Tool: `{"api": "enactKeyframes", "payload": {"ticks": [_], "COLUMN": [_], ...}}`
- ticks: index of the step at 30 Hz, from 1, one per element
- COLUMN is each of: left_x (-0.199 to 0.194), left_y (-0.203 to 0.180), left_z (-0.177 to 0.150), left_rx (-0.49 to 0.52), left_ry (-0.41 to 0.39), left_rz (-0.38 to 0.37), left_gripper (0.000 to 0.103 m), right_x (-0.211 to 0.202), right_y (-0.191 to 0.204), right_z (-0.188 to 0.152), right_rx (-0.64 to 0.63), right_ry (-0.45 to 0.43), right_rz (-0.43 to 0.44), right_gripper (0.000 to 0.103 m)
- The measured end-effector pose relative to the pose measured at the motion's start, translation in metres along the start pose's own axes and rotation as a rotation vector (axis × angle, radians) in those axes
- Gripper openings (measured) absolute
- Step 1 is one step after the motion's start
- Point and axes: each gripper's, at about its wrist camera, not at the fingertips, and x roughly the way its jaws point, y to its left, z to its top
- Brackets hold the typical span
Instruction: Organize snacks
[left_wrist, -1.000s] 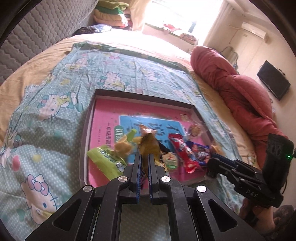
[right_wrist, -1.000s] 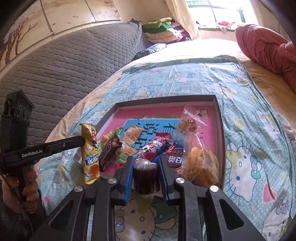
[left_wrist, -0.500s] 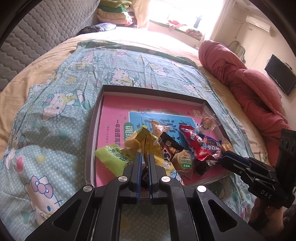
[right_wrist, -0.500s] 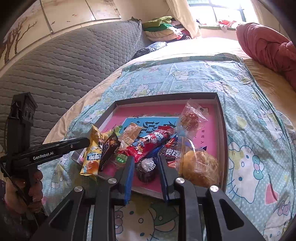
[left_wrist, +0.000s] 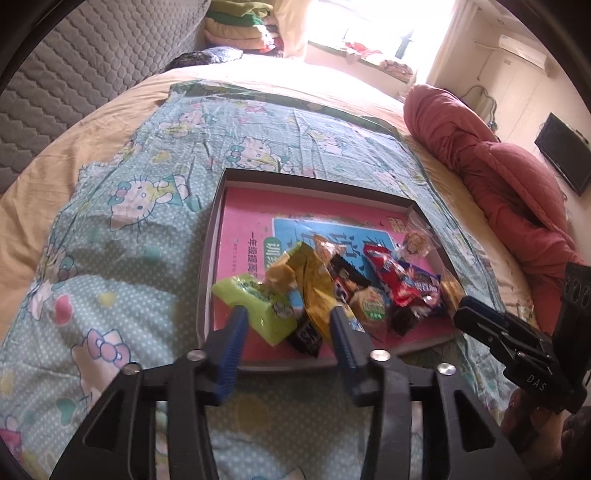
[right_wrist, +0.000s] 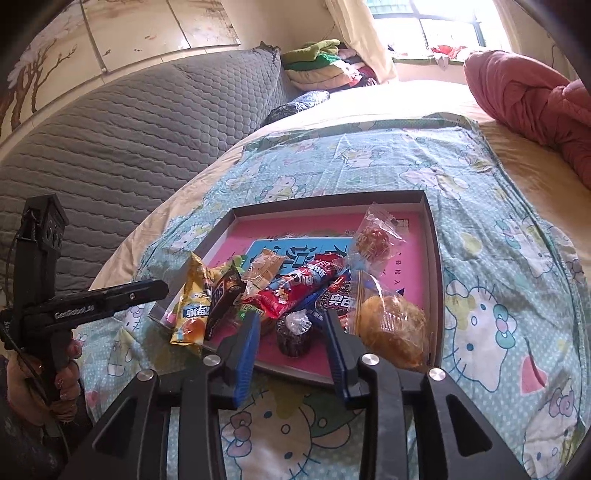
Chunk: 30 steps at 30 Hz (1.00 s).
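**Both tools letting go over a nearly filled tray**

The left tool (left_wrist: 286, 319) is standing released, its jaws having just been opening; the yellow packet (left_wrist: 314, 291) and green packet (left_wrist: 258, 308) are lying between its fingers, no longer pinched. The right tool (right_wrist: 291, 328) is likewise spreading apart around the dark wrapped cake (right_wrist: 293, 334), which is sitting on the tray floor with gaps showing on both sides.

The snacks are piling at the near edge of the shallow tray (right_wrist: 430, 236) on the bed: a red packet (right_wrist: 299, 288), a bagged bun (right_wrist: 391, 328) and a clear-wrapped sweet (right_wrist: 375, 240). No loose snack is showing on the cartoon-print sheet (left_wrist: 140, 192), so gathering is looking close to done; tidying the heap may remain, since the yellow packet is hanging over the tray rim.

A red quilt (left_wrist: 498, 166) and a grey padded headboard (right_wrist: 129, 129) are flanking the bed, well clear.
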Motion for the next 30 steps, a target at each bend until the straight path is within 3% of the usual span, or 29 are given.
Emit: {"api": "enactKeyframes", "payload": {"ticks": [5,9,12,18,25,30], "left_x": [-0.012,-0.021,-0.026,-0.042,-0.052,-0.048], "left_y": [-0.011,-0.020,-0.025,-0.037,-0.052,-0.054], "left_z": [-0.013,-0.022,-0.028,-0.042,-0.067,-0.078], "left_rx": [0.044,0.078,0.091,0.099,0.140,0.152], "left_ry": [0.000,-0.006,-0.004,0.001,0.003,0.038], "left_rz": [0.034,0.044,0.050,0.065,0.122,0.122], "left_gripper": [0.054,0.056,0.072,0.079,0.079,0.079], "right_x": [-0.014,-0.025,-0.032,-0.040,-0.048,-0.055], "right_y": [0.011,0.021,0.028,0.038,0.044,0.052], "right_z": [-0.008,-0.015,-0.019,-0.026,-0.045,-0.055], "right_rx": [-0.031,-0.052,-0.063,-0.053,-0.011,-0.016], "right_ry": [-0.016,-0.027,-0.034,-0.036,0.009,0.022], "right_rz": [-0.025,-0.047,-0.067,-0.131,-0.192,-0.219], "right_gripper": [0.053,0.057,0.062,0.070,0.084,0.093]}}
